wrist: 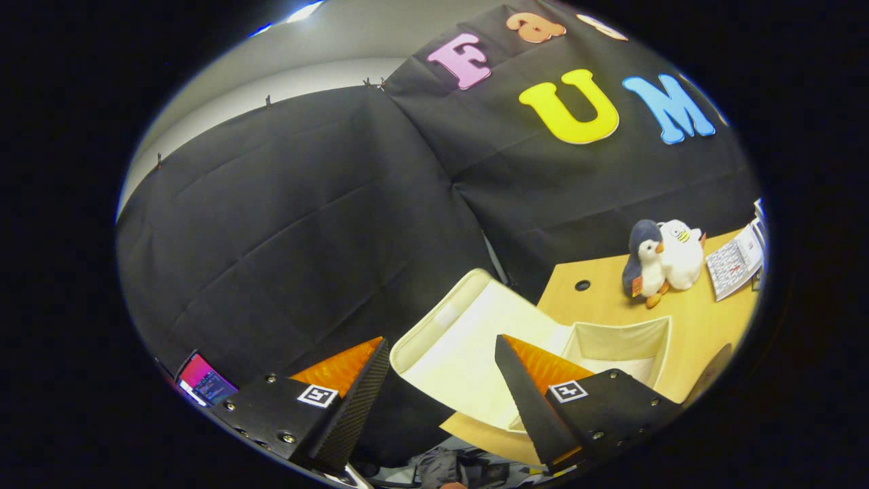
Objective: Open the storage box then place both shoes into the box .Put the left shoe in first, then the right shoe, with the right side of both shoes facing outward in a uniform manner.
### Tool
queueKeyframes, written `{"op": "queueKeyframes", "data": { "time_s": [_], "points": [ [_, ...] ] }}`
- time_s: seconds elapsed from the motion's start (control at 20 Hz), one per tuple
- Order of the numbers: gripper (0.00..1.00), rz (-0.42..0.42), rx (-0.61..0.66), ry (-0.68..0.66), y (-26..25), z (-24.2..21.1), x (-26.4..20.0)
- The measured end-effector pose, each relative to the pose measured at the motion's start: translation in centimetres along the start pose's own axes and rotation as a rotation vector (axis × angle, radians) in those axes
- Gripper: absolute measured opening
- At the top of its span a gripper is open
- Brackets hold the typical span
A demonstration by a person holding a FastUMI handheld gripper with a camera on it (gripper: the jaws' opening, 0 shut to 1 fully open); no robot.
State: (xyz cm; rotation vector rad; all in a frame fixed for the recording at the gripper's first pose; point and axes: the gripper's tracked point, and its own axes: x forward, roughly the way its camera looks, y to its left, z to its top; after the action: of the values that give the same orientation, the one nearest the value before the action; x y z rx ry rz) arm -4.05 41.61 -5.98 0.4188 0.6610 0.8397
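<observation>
Desk [611,299] of pale wood carries the storage box [611,339], whose cream lid [461,346] is swung back and leans out over the desk's near edge, so the opening step looks done. The inside of the box, as far as it can be seen, appears bare, and the shoes have evidently not gone in, so both placements, left first and then right, seem to remain. The gripper [441,380] is tilted and raised above the desk, its fingers spread wide apart and holding nothing. The open lid lies in the gap between them and just ahead, while the box body sits just past the right-hand finger. Farther back on the desk stand two plush toys [662,258] beside a small calendar [736,261].
</observation>
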Motion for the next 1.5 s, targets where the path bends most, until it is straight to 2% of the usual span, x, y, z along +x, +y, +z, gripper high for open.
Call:
{"op": "queueKeyframes", "data": {
  "time_s": [0.3,0.65,0.85,1.15,1.5],
  "points": [
    [0.97,-0.196,-0.068,-0.059,-8.8,1.0,-5.0],
    [0.97,-0.406,-0.130,-0.126,-17.5,2.2,-13.3],
    [0.97,-0.487,-0.167,-0.128,-21.7,1.4,-16.7],
    [0.97,-0.578,-0.170,-0.074,-28.2,-1.7,-19.2],
    [0.97,-0.628,-0.105,0.015,-34.2,-6.7,-20.0]
  ]
}}
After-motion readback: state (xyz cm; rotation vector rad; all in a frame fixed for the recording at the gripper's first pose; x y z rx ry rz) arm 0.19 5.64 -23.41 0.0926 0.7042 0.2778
